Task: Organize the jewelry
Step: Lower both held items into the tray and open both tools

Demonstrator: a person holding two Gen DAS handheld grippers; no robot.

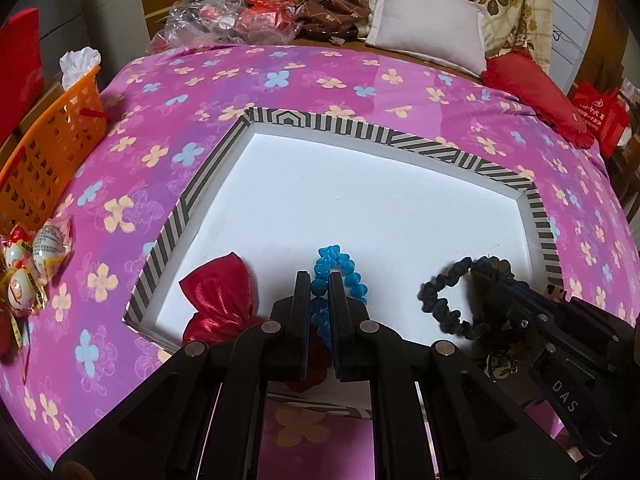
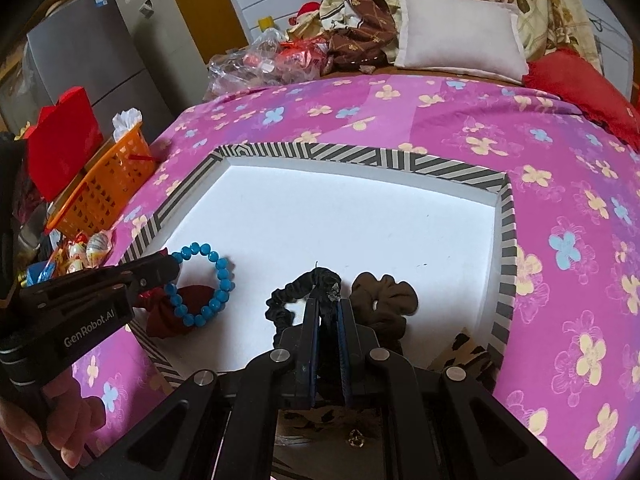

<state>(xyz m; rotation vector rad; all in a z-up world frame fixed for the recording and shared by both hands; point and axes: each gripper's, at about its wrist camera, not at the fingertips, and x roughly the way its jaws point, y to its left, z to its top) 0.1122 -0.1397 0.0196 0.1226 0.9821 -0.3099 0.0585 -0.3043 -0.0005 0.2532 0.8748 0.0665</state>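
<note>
Left wrist view: I'm pinching the blue bracelet (image 1: pixel 338 276) with left gripper (image 1: pixel 320 280), right gripper (image 2: pixel 329 306) clamping black scrunchie (image 2: pixel 298 292); both are probably needing placing in the tray (image 2: pixel 360 156) next.

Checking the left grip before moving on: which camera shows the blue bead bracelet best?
The right wrist view: the blue bead bracelet shows as a nearly full ring, its edge pinched in the left gripper. In the left wrist view the bracelet is edge-on and partly hidden between the fingers.

In my tray (image 2: pixel 505 240) on the bed (image 2: pixel 560 184), the bracelet (image 2: pixel 202 284) lies left of my two scrunchies (image 2: pixel 384 300), over a pouch (image 2: pixel 160 316).
</note>
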